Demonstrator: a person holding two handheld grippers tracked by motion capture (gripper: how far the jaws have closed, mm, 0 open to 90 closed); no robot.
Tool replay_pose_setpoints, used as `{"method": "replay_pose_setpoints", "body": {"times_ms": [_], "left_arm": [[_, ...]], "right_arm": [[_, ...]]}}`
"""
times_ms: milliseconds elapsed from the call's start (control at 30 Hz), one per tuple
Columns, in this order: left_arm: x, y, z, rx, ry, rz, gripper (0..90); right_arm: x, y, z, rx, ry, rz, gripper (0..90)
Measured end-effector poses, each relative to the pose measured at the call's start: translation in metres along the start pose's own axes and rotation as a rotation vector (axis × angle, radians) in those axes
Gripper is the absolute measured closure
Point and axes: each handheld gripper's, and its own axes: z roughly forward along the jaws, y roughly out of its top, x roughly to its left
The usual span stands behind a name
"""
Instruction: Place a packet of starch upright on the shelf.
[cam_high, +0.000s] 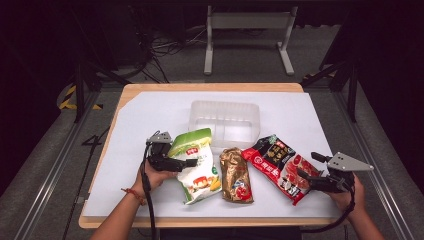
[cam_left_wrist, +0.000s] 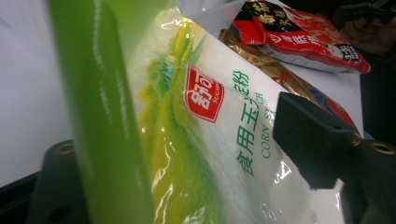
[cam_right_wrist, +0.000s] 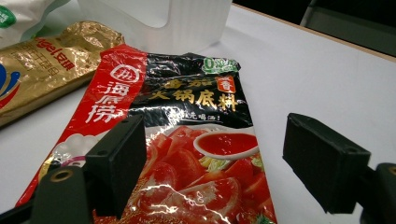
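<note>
A: OK, we're mid-grasp on the left. Left gripper (cam_high: 186, 162) has the corn starch bag (cam_left_wrist: 219, 140) between its fingers, jaws part-way in: green edge of the bag sits right against one finger, the other pad (cam_left_wrist: 310, 140) is near the printed face, but we can't tell if it's pressing yet. We'd call it not clamped.

B: And the right?

A: Right gripper (cam_high: 306, 180) has its fingers spread wide, holding nothing. Its tips are at the near end of the red hotpot base packet (cam_right_wrist: 187, 154), which lies flat on the white table cover (cam_high: 300, 115) and runs away from the fingers. Just off its left finger is the gold pouch (cam_right_wrist: 42, 70).

B: Beyond that?

A: Past all three packs, farthest from both sets of fingers, is the clear plastic tray (cam_high: 224, 120), looks empty.

B: Next move?

A: Our read: finish closing on the bag's edge until it's pinched, lift, then carry it forward to the tray. Bag is slippery and floppy, so we want a firm pinch before lifting.
</note>
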Motion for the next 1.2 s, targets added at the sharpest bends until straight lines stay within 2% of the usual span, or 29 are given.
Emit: {"method": "replay_pose_setpoints", "body": {"times_ms": [33,67,100,133,200,267,333,367,400,433,500,533,667,733,900,1200], "left_arm": [[0.0,0.001,-0.001,-0.001,0.011,0.0,36.8],[0.0,0.002,-0.002,-0.003,0.011,0.011,36.8],[-0.001,0.004,-0.002,-0.003,-0.009,0.024,44.1],[-0.002,0.005,-0.001,0.012,-0.013,0.036,57.3],[-0.005,0.006,0.002,0.033,0.008,0.049,59.4],[-0.01,0.007,0.003,0.034,0.044,0.055,67.9],[-0.012,0.006,0.003,0.034,0.065,0.085,73.0],[-0.013,0.005,0.003,0.036,0.074,0.087,76.2],[-0.013,0.005,0.003,0.035,0.076,0.093,80.8],[-0.014,0.005,0.003,0.035,0.077,0.092,81.4],[-0.014,0.004,0.002,0.032,0.081,0.075,85.7],[-0.015,0.004,0.002,0.033,0.088,0.092,87.8],[-0.018,0.003,0.002,0.03,0.101,0.104,89.7],[-0.023,0.003,0.0,0.028,0.129,0.135,89.8],[-0.026,0.003,-0.001,0.016,0.138,0.145,89.9],[-0.033,0.004,-0.006,-0.024,0.129,0.137,89.9]], "right_arm": [[0.0,0.0,0.0,0.002,0.0,0.001,22.0],[0.0,0.0,0.0,0.002,0.0,0.001,22.0],[0.0,0.0,0.001,0.005,0.002,0.002,22.0],[0.001,-0.001,0.001,0.009,0.005,-0.003,22.0],[0.001,-0.001,0.002,0.011,0.005,-0.005,22.0],[0.001,0.0,0.001,0.008,0.004,-0.007,22.0],[0.001,-0.001,0.001,0.007,0.003,-0.005,22.0],[0.001,-0.001,0.001,0.005,0.002,-0.003,22.1],[0.0,-0.001,0.001,0.005,0.001,-0.001,22.1],[0.0,-0.001,0.0,0.004,0.001,0.0,22.0],[0.0,-0.001,0.0,0.002,0.002,0.0,22.0],[0.0,0.0,0.0,0.001,0.002,-0.002,22.0],[0.0,0.0,0.0,-0.004,0.002,-0.003,22.0],[0.0,0.0,-0.001,-0.006,0.001,-0.002,22.0],[-0.002,0.0,-0.001,-0.011,0.001,0.005,22.0],[-0.004,0.001,0.0,-0.02,-0.003,0.016,21.9]]}}
